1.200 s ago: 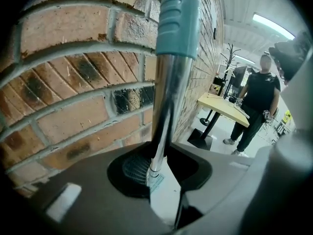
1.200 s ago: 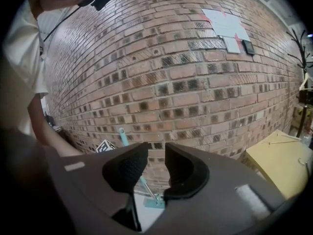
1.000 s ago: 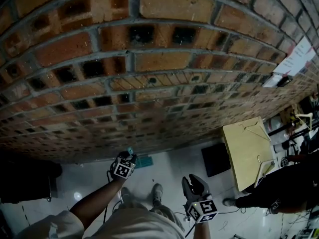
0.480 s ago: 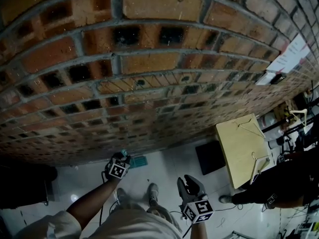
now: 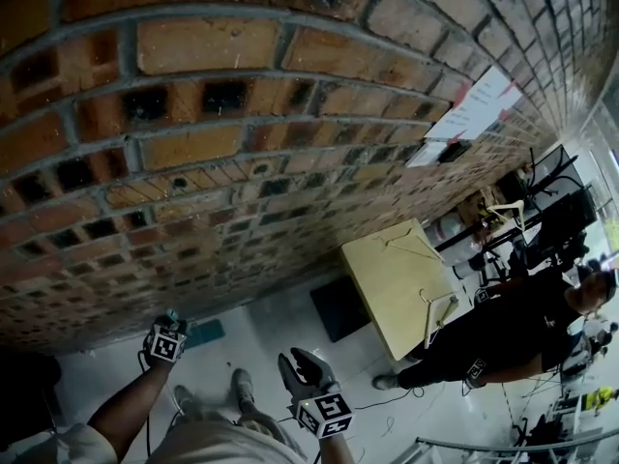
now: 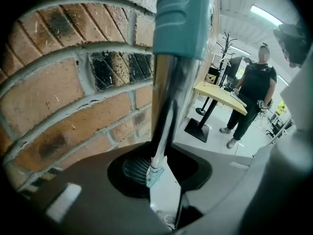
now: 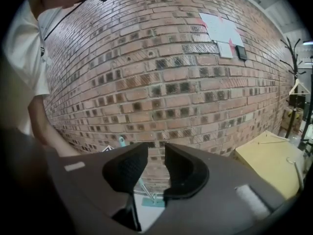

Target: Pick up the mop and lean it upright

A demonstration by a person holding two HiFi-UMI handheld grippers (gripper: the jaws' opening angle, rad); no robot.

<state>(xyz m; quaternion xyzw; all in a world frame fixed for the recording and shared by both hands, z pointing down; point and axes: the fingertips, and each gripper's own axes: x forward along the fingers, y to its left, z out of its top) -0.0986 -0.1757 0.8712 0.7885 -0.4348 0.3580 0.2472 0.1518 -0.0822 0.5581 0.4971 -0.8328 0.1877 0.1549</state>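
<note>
Leftward and lower is where the left gripper (image 5: 166,329) now sits in the head view compared with a second ago, and the whole scene has swung. The pale yellow wooden table (image 5: 401,278) has slid toward the middle, and a person in black clothes (image 5: 493,332) who was at the edge now stands well in view at the right.

The grip itself has not altered. In the left gripper view, the left gripper (image 6: 161,173) stays clamped on the mop with a chrome shaft and teal plastic grip (image 6: 168,97), which runs up between the jaws close beside the wall. Its flat teal mop head (image 5: 203,333) lies on the floor at the wall's foot.

By my reading the mop is already raised to near upright and only the lean remains. Whether the shaft touches brick yet, I cannot tell.

The right gripper (image 5: 305,367) hangs free near the person's feet. In its own view the right gripper (image 7: 155,168) has its jaws apart with nothing between them, only the mop seen beyond.

Underfoot is a glossy white floor (image 5: 280,322), likely slippery for the mop head, so the lean may want a steep angle.

The rough red brick wall (image 5: 242,114) fills most of the head view, with white paper sheets (image 5: 474,109) pinned on it at the right.
</note>
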